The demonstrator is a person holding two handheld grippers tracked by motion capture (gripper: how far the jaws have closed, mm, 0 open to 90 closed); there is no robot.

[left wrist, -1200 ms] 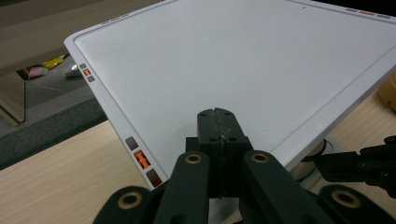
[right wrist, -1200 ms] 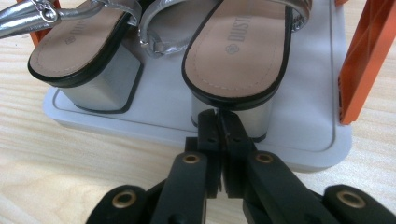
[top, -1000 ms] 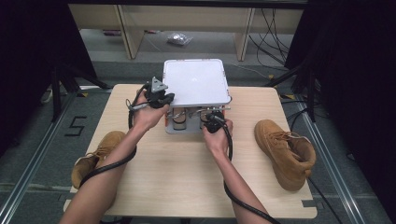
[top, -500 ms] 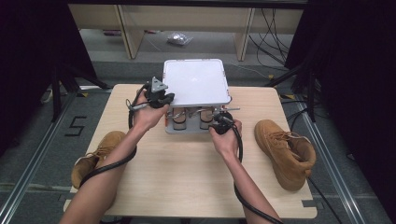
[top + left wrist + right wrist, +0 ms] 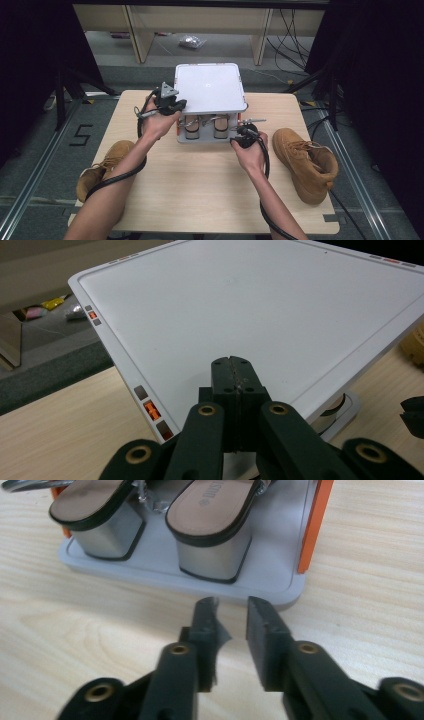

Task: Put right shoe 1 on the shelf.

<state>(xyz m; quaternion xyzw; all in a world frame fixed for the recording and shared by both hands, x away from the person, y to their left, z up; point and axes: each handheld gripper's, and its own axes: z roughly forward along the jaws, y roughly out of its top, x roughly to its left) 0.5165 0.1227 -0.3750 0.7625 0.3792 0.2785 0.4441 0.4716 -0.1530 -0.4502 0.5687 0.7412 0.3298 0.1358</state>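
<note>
Left gripper (image 5: pixel 233 385), jaws clenched empty, rests over the white lid (image 5: pixel 260 315) of the shoe box (image 5: pixel 210 135); right gripper (image 5: pixel 231 615), jaws parted, faces the block-heeled sandals (image 5: pixel 210 530) on its tray; next, likely reaching in for the nearer heel.

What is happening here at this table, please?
A person works a small two-level shoe rack with a claw in each hand. The left claw, shut, is at the corner of the white top shelf. The right claw is slightly open just in front of the bottom tray, where two block-heeled sandals stand. A tan boot lies at each side of the table.
</note>
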